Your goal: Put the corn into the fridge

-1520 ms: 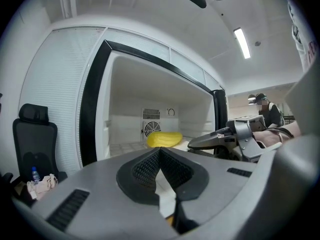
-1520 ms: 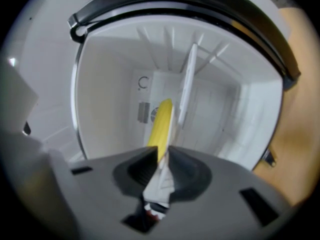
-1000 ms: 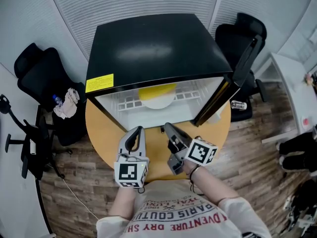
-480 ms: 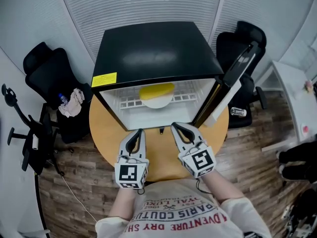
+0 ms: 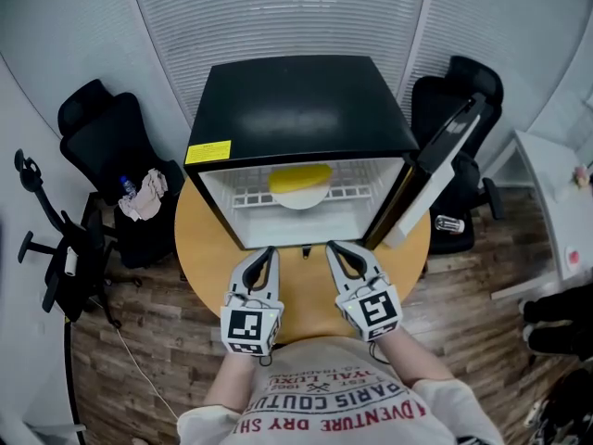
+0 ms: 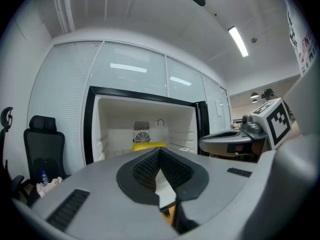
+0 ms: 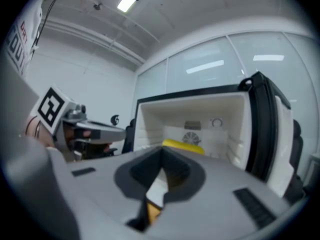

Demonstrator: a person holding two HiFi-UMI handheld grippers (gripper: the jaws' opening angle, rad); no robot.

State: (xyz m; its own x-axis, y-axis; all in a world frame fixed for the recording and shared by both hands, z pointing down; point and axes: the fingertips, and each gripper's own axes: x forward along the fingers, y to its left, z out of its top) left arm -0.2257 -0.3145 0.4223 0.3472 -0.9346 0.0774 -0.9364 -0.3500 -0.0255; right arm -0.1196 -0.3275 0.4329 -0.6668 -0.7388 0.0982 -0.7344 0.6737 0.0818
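The black mini fridge [image 5: 296, 100] stands on a round wooden table [image 5: 204, 248] with its door [image 5: 445, 160] swung open to the right. Inside, on the wire shelf, the yellow corn [image 5: 298, 176] lies on a white plate [image 5: 301, 198]. My left gripper [image 5: 264, 256] and right gripper [image 5: 335, 248] hover side by side over the table's near part, just in front of the fridge opening, both shut and empty. The corn [image 6: 149, 145] shows deep in the fridge beyond the left gripper [image 6: 160, 151], and the corn [image 7: 182, 146] also lies past the right gripper [image 7: 161, 161].
A black office chair [image 5: 102, 146] with a cloth and a bottle [image 5: 141, 196] stands at the left. Another black chair [image 5: 454, 91] is behind the open door. A bottle [image 5: 447, 222] lies at the right, and a white desk [image 5: 556, 193] edges the far right.
The right gripper has turned from a tilted pose to point straight at the fridge, level with the left one. The view has drawn back slightly. The corn stays on its plate.
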